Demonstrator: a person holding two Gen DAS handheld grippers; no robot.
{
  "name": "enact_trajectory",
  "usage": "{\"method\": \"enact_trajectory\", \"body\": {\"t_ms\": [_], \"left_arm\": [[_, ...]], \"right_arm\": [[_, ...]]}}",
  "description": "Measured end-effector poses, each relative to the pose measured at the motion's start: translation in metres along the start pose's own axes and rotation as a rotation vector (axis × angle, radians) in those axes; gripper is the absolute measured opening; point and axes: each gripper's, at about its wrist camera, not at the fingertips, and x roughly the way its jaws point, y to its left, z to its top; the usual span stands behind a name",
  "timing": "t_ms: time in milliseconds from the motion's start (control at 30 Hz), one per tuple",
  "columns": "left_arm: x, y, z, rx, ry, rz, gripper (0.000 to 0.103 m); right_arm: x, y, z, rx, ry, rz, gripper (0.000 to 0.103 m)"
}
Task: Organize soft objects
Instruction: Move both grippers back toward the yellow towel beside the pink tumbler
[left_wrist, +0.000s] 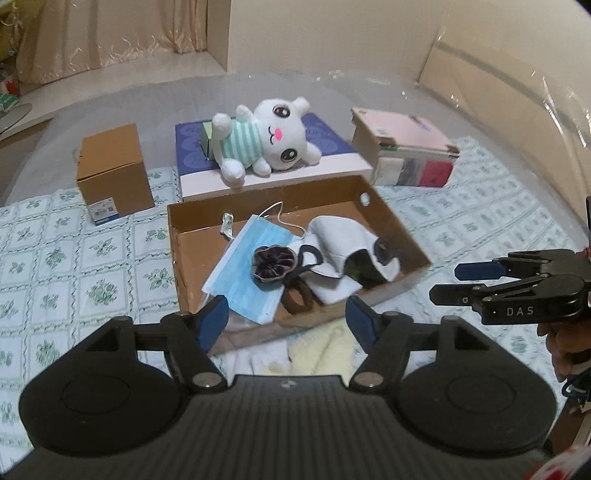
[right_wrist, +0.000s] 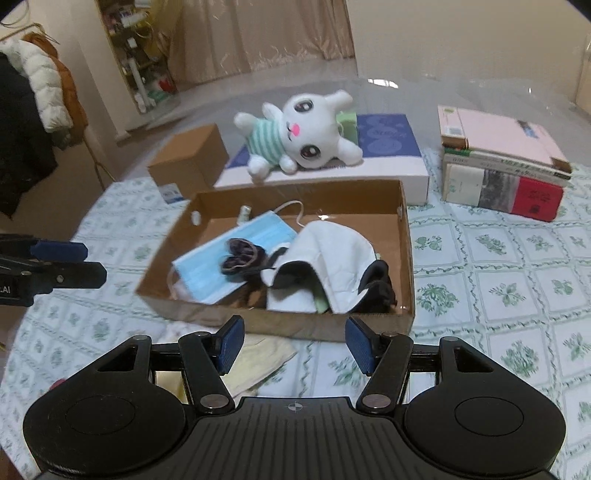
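Note:
A shallow cardboard box (left_wrist: 184, 254) (right_wrist: 404, 258) lies on the table and holds a blue face mask (left_wrist: 247, 273) (right_wrist: 218, 266), a dark scrunchie (left_wrist: 273, 264) (right_wrist: 240, 254) and a white cloth mask (left_wrist: 340, 240) (right_wrist: 332, 254). A white plush bunny (left_wrist: 266, 138) (right_wrist: 303, 136) lies on a purple-topped box behind it. A pale yellow cloth (left_wrist: 325, 350) (right_wrist: 258, 362) lies on the table in front of the box. My left gripper (left_wrist: 288, 325) is open above that cloth. My right gripper (right_wrist: 293, 343) is open and empty, just in front of the box.
A small brown carton (left_wrist: 114, 173) (right_wrist: 192, 162) stands at the back left. A stack of books (left_wrist: 406, 151) (right_wrist: 506, 166) sits at the back right. A floral tablecloth (left_wrist: 55, 258) (right_wrist: 498, 288) covers the table. Coats hang at the left in the right wrist view.

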Motion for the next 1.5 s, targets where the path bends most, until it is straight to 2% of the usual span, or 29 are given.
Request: {"method": "enact_trajectory", "body": {"t_ms": [133,333,400,533,700,867,967,1100,1500], "left_arm": [[-0.038,-0.012,-0.021,0.001,-0.063,0.012,0.08],[-0.09,-0.026,-0.067,-0.036,-0.169,0.033,0.086],[-0.104,-0.03,-0.086,-0.046,-0.193,0.053,0.089],[-0.126,-0.032,-0.123,-0.117,-0.224,0.043,0.091],[-0.145,-0.039,-0.17,-0.182,-0.234,0.071,0.093],[-0.154,-0.043,-0.206,-0.211,-0.225,0.159,0.093],[-0.156,-0.04,-0.222,-0.23,-0.203,0.184,0.093],[-0.157,-0.038,-0.239,-0.224,-0.171,0.198,0.093],[-0.159,-0.023,-0.268,-0.216,-0.171,0.18,0.093]], "right_arm": [[-0.036,0.016,-0.015,-0.001,-0.045,0.017,0.062],[-0.086,0.037,-0.054,0.049,-0.124,0.08,0.069],[-0.1,0.043,-0.071,0.078,-0.147,0.087,0.072],[-0.117,0.054,-0.108,0.107,-0.157,0.081,0.075],[-0.128,0.062,-0.144,0.148,-0.155,0.056,0.076],[-0.139,0.074,-0.166,0.12,-0.158,0.032,0.076],[-0.144,0.078,-0.176,0.11,-0.158,0.019,0.076],[-0.146,0.083,-0.185,0.106,-0.154,0.01,0.076],[-0.142,0.1,-0.211,0.075,-0.149,-0.032,0.076]]}}
